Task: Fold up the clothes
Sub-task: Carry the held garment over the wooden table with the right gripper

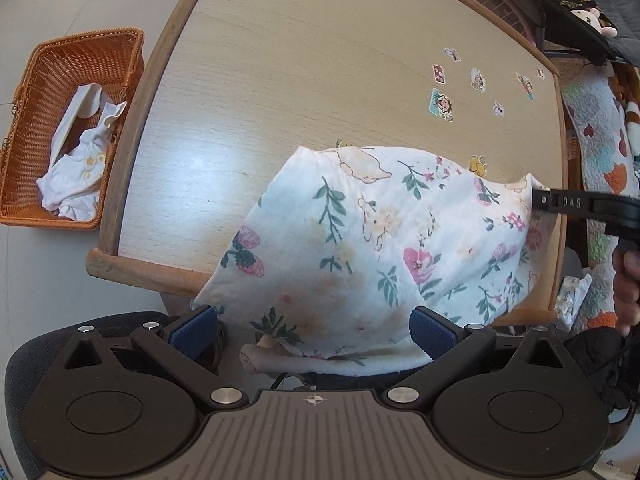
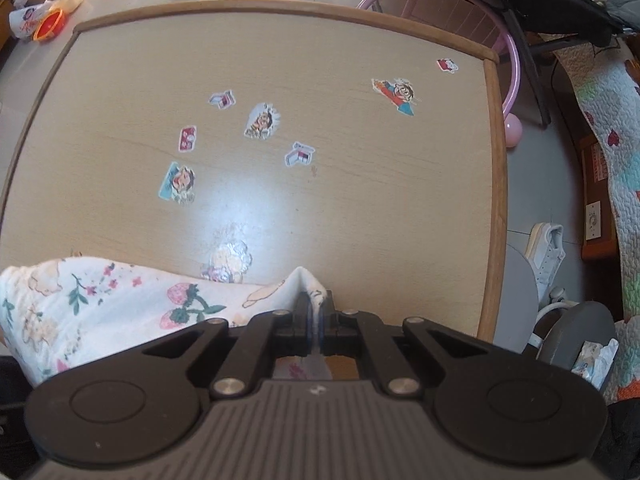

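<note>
While our right gripper (image 2: 315, 312) pinches a raised corner of the floral cloth (image 1: 372, 248) between closed fingers, our left gripper (image 1: 314, 330) hangs with its jaws spread wide around the cloth's near edge. The cloth drapes over the table's (image 1: 280, 80) front rim, and a wicker basket (image 1: 32, 92) of white garments sits on the floor beside the table.

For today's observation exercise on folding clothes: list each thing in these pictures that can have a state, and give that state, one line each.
Floral garment: lifted, draped over the table's near edge, unfolded.
Right gripper: shut on a corner of the floral garment.
Left gripper: open, garment between its fingers, not clamped.
Wicker basket: on the floor, holding crumpled white clothes.
Table: stickered.
</note>
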The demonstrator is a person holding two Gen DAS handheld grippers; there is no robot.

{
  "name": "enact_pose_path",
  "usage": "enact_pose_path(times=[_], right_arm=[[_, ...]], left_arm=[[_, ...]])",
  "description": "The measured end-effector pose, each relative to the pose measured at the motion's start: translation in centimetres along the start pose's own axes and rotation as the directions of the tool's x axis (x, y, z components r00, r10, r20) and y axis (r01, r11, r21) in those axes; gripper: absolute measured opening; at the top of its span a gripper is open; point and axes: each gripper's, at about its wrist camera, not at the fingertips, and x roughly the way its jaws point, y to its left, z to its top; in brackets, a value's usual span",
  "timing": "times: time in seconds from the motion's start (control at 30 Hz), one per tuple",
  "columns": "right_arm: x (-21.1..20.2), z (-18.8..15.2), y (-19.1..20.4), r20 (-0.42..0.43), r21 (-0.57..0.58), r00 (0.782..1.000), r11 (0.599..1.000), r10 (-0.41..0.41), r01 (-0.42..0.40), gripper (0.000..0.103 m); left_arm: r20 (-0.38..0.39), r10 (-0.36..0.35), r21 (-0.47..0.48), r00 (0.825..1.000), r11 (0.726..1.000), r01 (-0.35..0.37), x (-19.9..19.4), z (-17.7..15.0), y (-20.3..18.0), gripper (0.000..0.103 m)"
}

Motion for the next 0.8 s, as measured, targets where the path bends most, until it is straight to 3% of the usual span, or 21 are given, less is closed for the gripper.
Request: enact_pose_path(times=[0.27,0.33,0.43,0.63,0.8], right_arm=[[-0.9,-0.7,-0.7,0.039,-0.026,0.999,1.0,-0.001,0.002,0.014],[-1.8,-0.8,-1.2,0.058,-0.032,0.998,0.999,-0.011,0.013,0.031],[-3.4,-0.9,-2.2,0.096,-0.021,0.995,0.999,-0.032,0.034,0.041],[-6.0,-1.6,-3.1,0.117,-0.048,0.988,0.994,-0.097,0.103,0.044],[-7.9,-4.0,-1.3,0.156,-0.087,0.988,0.995,-0.025,0.039,0.044]], left_arm=[[-0.017,0.026,-0.014,1.0,1.0,-0.026,1.4,0.9,-0.2,0.103],[-0.015,0.036,-0.02,0.999,0.999,-0.036,1.8,1.0,-0.1,0.103],[-0.008,0.058,-0.024,0.998,0.998,-0.059,2.2,1.2,-0.1,0.103],[-0.004,0.076,-0.023,0.997,0.997,-0.076,2.6,1.3,-0.3,0.102],[0.02,0.071,-0.027,0.997,0.997,-0.071,2.4,1.3,-0.3,0.102]])
